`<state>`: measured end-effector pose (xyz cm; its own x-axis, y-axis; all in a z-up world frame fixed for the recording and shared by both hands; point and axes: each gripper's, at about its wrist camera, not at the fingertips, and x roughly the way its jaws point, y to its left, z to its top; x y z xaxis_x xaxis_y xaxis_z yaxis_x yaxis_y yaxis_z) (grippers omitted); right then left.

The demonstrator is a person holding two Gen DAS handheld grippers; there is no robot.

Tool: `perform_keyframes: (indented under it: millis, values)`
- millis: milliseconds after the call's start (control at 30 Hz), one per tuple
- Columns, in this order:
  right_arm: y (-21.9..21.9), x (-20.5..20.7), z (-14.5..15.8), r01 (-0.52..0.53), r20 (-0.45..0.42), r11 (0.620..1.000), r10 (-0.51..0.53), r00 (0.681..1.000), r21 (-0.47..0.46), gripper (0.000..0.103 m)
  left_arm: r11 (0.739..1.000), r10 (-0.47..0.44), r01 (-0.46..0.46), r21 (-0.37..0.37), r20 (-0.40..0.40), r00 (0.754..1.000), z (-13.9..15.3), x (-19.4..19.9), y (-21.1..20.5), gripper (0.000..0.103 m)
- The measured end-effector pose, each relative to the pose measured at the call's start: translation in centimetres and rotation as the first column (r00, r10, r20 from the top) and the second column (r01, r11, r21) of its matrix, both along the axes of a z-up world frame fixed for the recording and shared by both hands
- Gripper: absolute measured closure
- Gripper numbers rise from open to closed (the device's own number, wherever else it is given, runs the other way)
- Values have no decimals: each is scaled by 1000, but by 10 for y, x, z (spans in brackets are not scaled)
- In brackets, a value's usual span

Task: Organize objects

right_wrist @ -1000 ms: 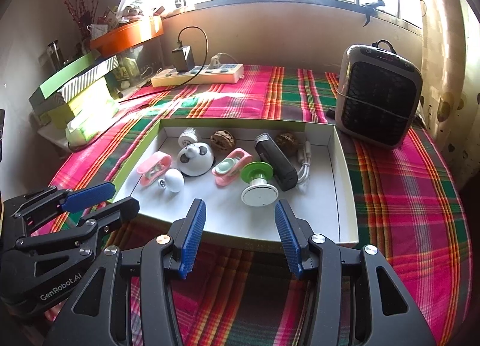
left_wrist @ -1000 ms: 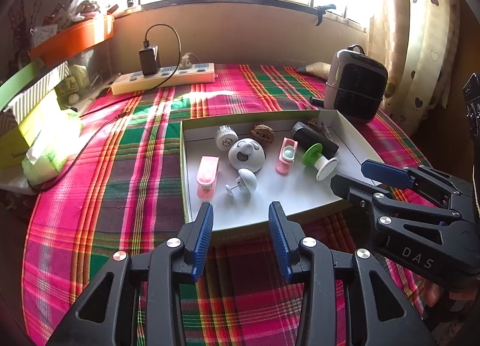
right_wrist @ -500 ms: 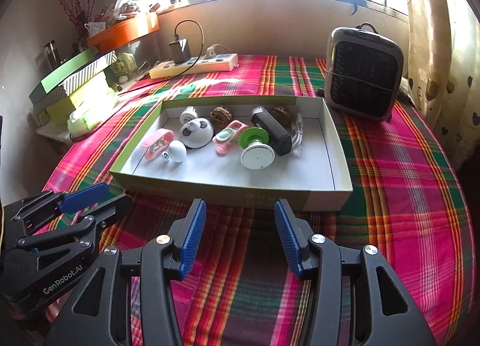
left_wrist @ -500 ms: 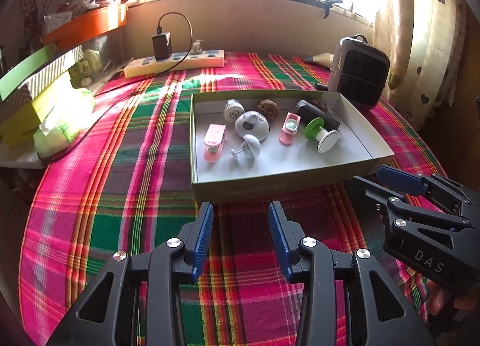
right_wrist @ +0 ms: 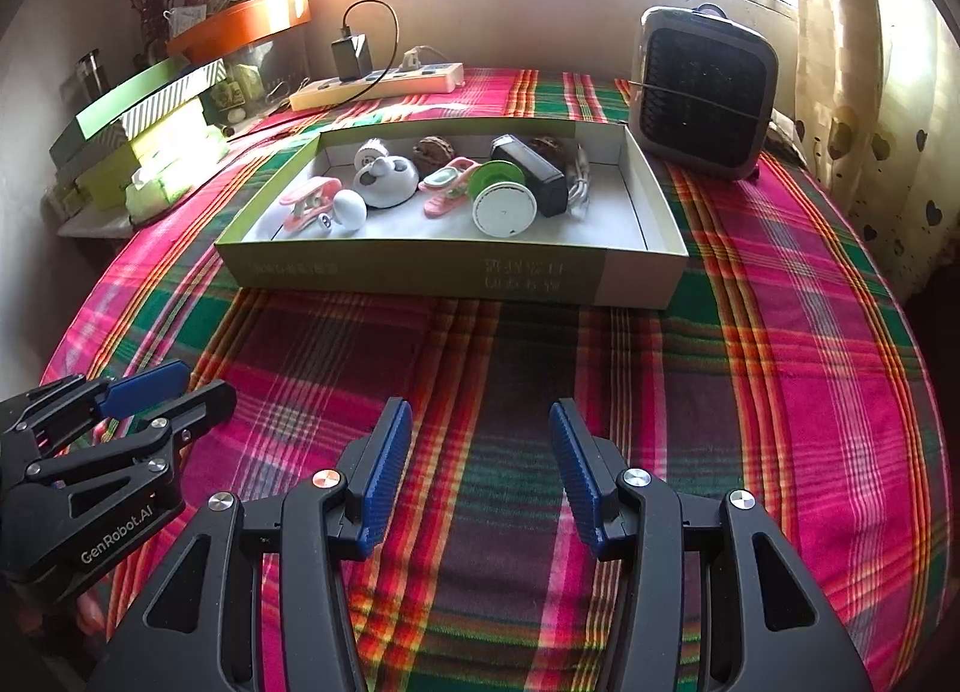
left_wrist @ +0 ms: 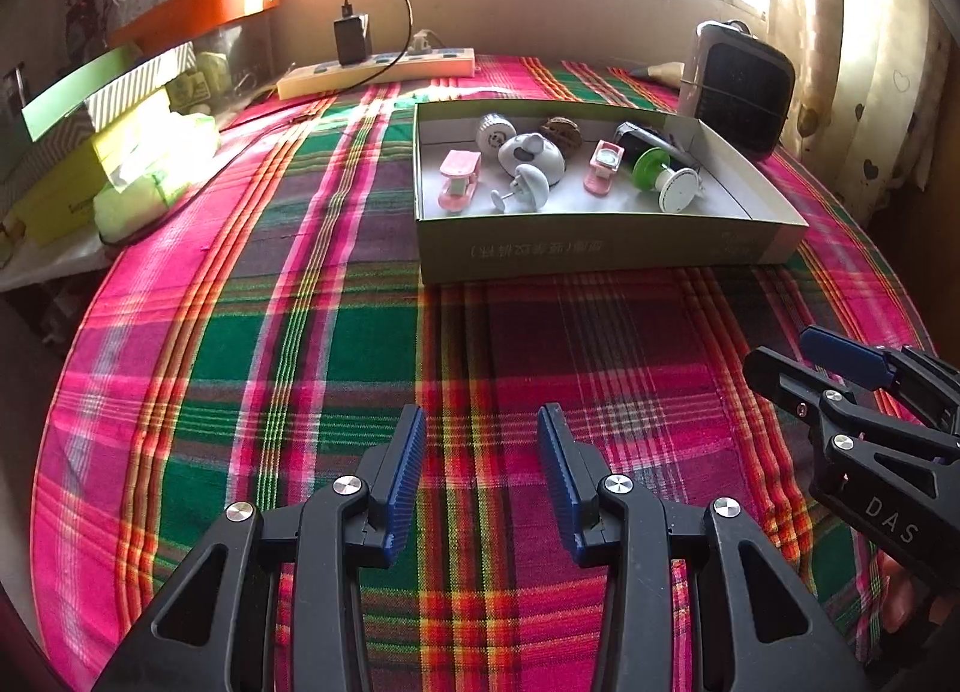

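1. Both grippers have drawn back from the box (left_wrist: 606, 248); it now lies farther ahead on the plaid worktop (left_wrist: 336, 344).
2. Left gripper (left_wrist: 480, 470) fingers stand apart, empty.
3. Right gripper (right_wrist: 480, 470) fingers stand apart, holding nothing.

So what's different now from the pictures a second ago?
Both grippers pulled back from the box: a second ago their tips hung over its near edge, now the left gripper and right gripper are over bare tablecloth. Nothing was grabbed or dropped. Jaws are as open as before, and the toys in the box haven't moved.
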<state>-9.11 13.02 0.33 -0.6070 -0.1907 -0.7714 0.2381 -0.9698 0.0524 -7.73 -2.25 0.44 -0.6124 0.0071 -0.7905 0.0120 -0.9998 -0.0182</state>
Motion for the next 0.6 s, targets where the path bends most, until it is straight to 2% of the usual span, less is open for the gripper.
perform_keyframes:
  millis: [200,300,500,600]
  values:
    - [3,15,-8,21,16,1000,-22,1000,17,53,1000,-6,5,-16,-18,1000,-2,14,5,66]
    - [2,23,-8,20,9,999,-21,1000,31,45,1000,-6,6,-13,-18,1000,-1,21,7,66]
    - [5,37,-10,44,-10,998,-44,999,36,44,1000,-3,2,-30,-36,999,-3,33,14,65]
    - [6,45,-11,52,-24,998,-51,998,47,44,1000,8,-9,-14,-41,999,-3,36,12,64]
